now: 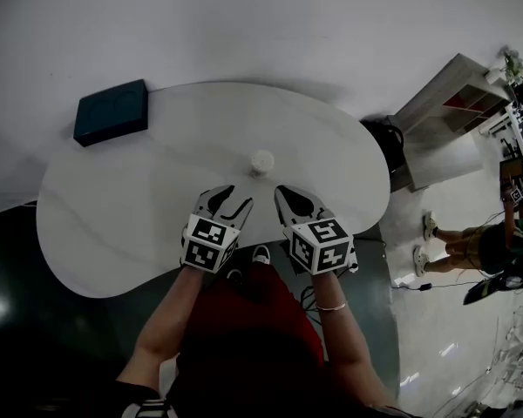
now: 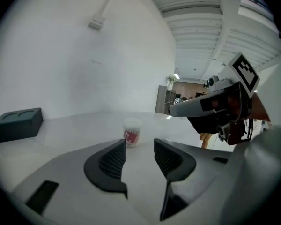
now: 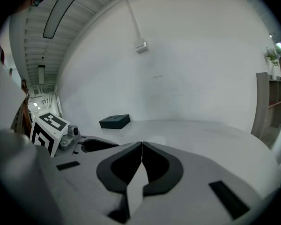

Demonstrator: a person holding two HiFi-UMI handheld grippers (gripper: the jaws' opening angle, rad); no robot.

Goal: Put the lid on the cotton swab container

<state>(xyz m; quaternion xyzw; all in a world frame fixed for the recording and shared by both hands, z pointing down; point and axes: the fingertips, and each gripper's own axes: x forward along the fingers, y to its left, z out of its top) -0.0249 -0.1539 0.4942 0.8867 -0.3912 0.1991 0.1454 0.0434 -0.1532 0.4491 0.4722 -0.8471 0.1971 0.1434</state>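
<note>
The cotton swab container stands upright near the middle of the white table. It is a small clear tub with a red label, and a white lid appears to sit on top of it. My left gripper hovers just short of it and a little to its left. Its jaws stand apart with nothing between them, and the tub shows beyond the gap. My right gripper is beside the left one, just short of the tub on its right. Its jaws are pressed together and empty.
A dark teal box lies at the table's far left edge. A black bin and a shelf unit stand past the table's right end. A person's legs are on the floor at the right.
</note>
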